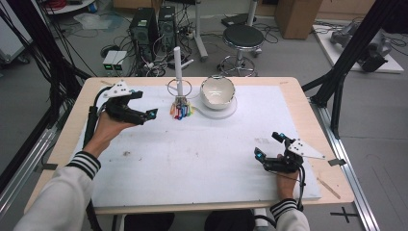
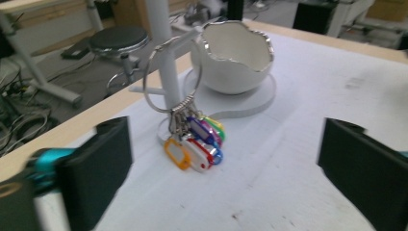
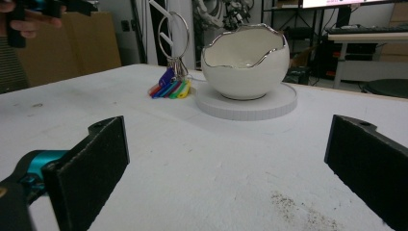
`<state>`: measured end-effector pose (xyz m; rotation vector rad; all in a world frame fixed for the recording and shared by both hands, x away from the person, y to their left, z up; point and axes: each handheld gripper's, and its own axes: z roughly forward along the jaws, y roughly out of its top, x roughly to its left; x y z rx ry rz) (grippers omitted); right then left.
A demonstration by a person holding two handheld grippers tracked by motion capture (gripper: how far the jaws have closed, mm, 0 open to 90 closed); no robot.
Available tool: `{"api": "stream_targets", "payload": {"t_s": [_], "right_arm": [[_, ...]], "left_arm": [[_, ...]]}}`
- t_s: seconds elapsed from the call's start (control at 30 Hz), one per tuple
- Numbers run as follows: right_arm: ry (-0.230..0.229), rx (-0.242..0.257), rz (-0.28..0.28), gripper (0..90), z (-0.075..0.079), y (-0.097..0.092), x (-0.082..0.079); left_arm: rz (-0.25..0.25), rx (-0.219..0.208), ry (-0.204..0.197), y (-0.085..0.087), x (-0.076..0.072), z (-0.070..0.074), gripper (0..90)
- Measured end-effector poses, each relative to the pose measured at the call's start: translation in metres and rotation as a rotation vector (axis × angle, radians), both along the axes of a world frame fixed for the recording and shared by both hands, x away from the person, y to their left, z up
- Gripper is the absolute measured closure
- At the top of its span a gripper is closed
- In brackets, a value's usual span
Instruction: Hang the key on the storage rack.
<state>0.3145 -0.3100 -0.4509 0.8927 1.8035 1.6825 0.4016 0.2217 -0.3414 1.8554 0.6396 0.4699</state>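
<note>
A bunch of coloured key tags (image 1: 181,111) hangs from a metal ring (image 1: 179,87) on a white post stand (image 1: 177,65) at the back middle of the white mat. Right of it a white egg-shell bowl (image 1: 217,91) sits on a round white base (image 1: 230,111). My left gripper (image 1: 144,104) hovers open just left of the tags, empty. In the left gripper view the tags (image 2: 195,144) and ring (image 2: 174,79) lie ahead between the wide jaws, with the bowl (image 2: 235,57) behind. My right gripper (image 1: 267,145) rests open near the front right, facing the bowl (image 3: 245,62) and tags (image 3: 168,89).
The white mat (image 1: 192,159) covers a wooden table (image 1: 312,125). Behind the table stand a black stool (image 1: 243,37), computer towers (image 1: 144,26) and cables on the floor. Black frame poles (image 1: 351,48) rise at the right and left.
</note>
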Motion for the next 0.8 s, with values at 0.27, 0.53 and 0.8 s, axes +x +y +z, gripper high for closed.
{"api": "stream_targets", "payload": {"t_s": [0.27, 0.53, 0.8], "right_arm": [[-0.001, 0.004, 0.000, 1.2, 0.000, 0.000, 0.000], [-0.011, 0.000, -0.002, 1.2, 0.000, 0.000, -0.001], [-0.008, -0.001, -0.001, 1.2, 0.000, 0.000, 0.000]], "left_arm": [[-0.008, -0.048, -0.077, 0.018, -0.032, -0.011, 1.7], [0.031, -0.114, -0.093, 0.043, -0.060, -0.047, 1.7], [0.061, -0.203, -0.107, 0.055, -0.082, -0.081, 1.7]]}}
